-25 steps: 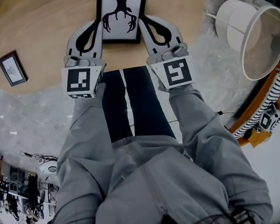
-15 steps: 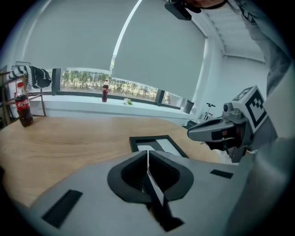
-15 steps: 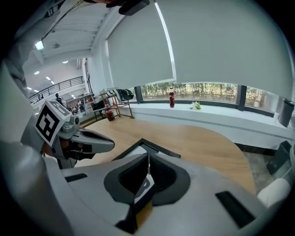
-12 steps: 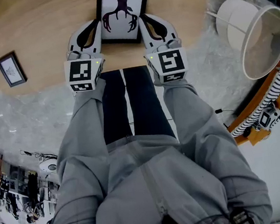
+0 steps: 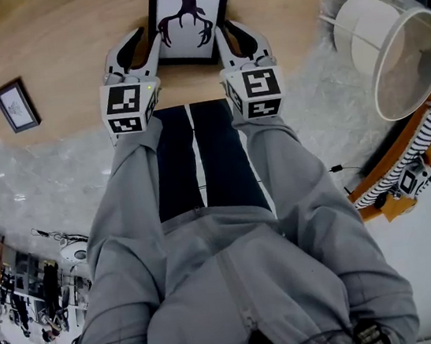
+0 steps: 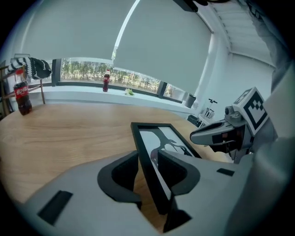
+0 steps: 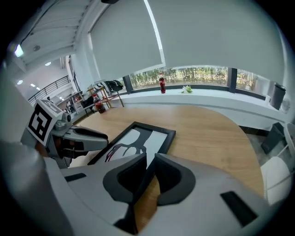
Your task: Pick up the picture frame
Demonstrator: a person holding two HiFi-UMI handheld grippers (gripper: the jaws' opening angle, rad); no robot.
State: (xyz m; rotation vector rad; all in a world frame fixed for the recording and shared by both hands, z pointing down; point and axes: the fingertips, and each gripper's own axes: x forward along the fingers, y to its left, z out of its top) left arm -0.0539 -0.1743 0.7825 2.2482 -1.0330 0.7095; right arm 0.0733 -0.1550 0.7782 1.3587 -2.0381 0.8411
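**Head view.** The picture frame point(image 5: 190, 16), black-edged with a dark antler-like print on white, lies on the wooden table point(image 5: 61, 38) near its front edge. The left gripper point(image 5: 148, 45) is at the frame's left rail and the right gripper point(image 5: 224, 35) at its right rail. Both are carried on grey-sleeved arms. A small frame point(image 5: 17, 105) lies well apart to the left. A white lampshade point(image 5: 402, 53) sits off the table to the right.

**Left gripper view.** The left gripper point(image 6: 146, 157) has the left rail of the picture frame point(image 6: 159, 138) running between its jaws. The jaws are opening: the outer pad stands off the rail with a visible gap, and the inner pad lies over the glass side. The frame's far end rests on the table point(image 6: 69, 133). The right gripper point(image 6: 203, 136) shows beyond it. A cola bottle point(image 6: 21, 94) stands upright at the table's far left.

**Right gripper view.** The right gripper point(image 7: 150, 161) has its jaws drawn close together, clamped on the right rail of the picture frame point(image 7: 138, 138). The left gripper point(image 7: 99, 138) is at the opposite rail. Whether the frame's near end is fully down on the table point(image 7: 207, 133) cannot be determined.
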